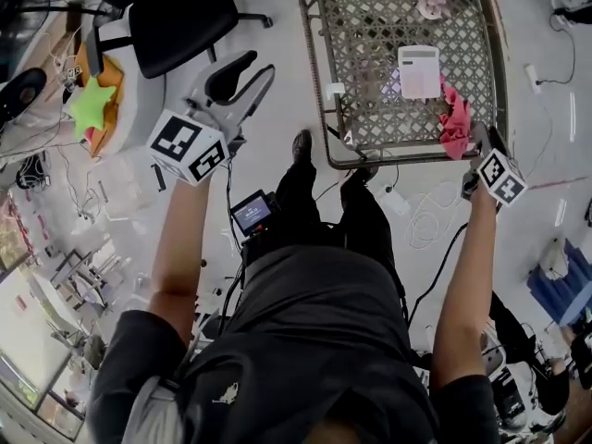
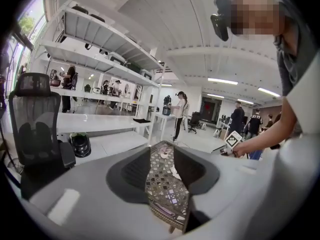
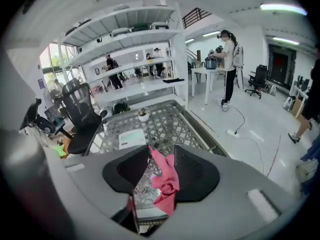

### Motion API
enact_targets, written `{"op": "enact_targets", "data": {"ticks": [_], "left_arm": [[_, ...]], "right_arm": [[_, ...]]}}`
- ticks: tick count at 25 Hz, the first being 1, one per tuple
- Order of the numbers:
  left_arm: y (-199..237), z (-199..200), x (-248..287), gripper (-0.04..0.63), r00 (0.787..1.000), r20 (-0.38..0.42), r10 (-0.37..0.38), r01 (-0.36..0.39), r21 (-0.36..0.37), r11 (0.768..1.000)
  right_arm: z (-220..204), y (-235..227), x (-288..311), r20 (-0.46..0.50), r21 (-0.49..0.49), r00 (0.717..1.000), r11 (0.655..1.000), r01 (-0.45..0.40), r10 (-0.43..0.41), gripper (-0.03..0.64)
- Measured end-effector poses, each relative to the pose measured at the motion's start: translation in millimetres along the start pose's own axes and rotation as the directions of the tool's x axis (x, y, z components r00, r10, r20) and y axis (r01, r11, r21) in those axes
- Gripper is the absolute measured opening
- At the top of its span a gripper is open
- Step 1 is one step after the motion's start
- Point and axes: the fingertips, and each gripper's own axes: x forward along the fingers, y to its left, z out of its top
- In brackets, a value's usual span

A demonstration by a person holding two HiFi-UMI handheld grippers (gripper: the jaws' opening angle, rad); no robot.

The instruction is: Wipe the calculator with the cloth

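Lattice table [image 1: 398, 159]: calculator [image 1: 419, 70] on top; right gripper [image 1: 481, 144] half-open, pink cloth [image 1: 453, 118] loose between jaws; left gripper [image 1: 252, 74] wide, empty.

White calculator [image 1: 418, 70] flat on mesh table [image 1: 361, 54]; pink cloth [image 1: 453, 118] crumpled just beside

Your widest free room is the left half of the grey woven-metal lattice tabletop [image 1: 361, 54], which is bare from the near rim to the far rim. On the right half, the flat white rectangular calculator [image 1: 419, 70] lies about midway. The crumpled pink cloth [image 1: 454, 118] bunches at the right rim just beside it, and a small pale pot [image 1: 431, 6] stands near the far rim. Left of the tabletop, the black office chair [image 1: 180, 21] narrows the gap where your left gripper [image 1: 252, 81] hangs.
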Motion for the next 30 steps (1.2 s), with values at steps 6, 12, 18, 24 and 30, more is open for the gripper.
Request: {"op": "enact_targets", "data": {"ticks": [6, 12, 18, 24, 30], "left_arm": [[-9, 35, -20, 0.178, 0.998, 0.054, -0.012, 0.011, 0.027, 1.0], [-22, 80, -37, 0.178, 0.991, 0.128, -0.037, 0.03, 0.057, 0.998], [-37, 122, -55, 0.178, 0.98, 0.189, -0.065, 0.046, 0.107, 0.993], [-57, 158, -81, 0.178, 0.963, 0.245, -0.117, 0.079, 0.16, 0.984], [-67, 170, -100, 0.178, 0.948, 0.287, -0.139, 0.085, 0.192, 0.978]], "right_arm": [[84, 41, -84, 0.235, -0.036, 0.97, 0.998, -0.059, 0.066, 0.144], [149, 96, -171, 0.421, -0.11, 0.89, 0.984, -0.142, 0.176, 0.144], [191, 146, -249, 0.525, -0.207, 0.81, 0.962, -0.177, 0.262, 0.144], [215, 195, -322, 0.597, -0.255, 0.734, 0.944, -0.207, 0.322, 0.144], [198, 213, -334, 0.533, -0.314, 0.79, 0.938, -0.148, 0.304, 0.144]]}}
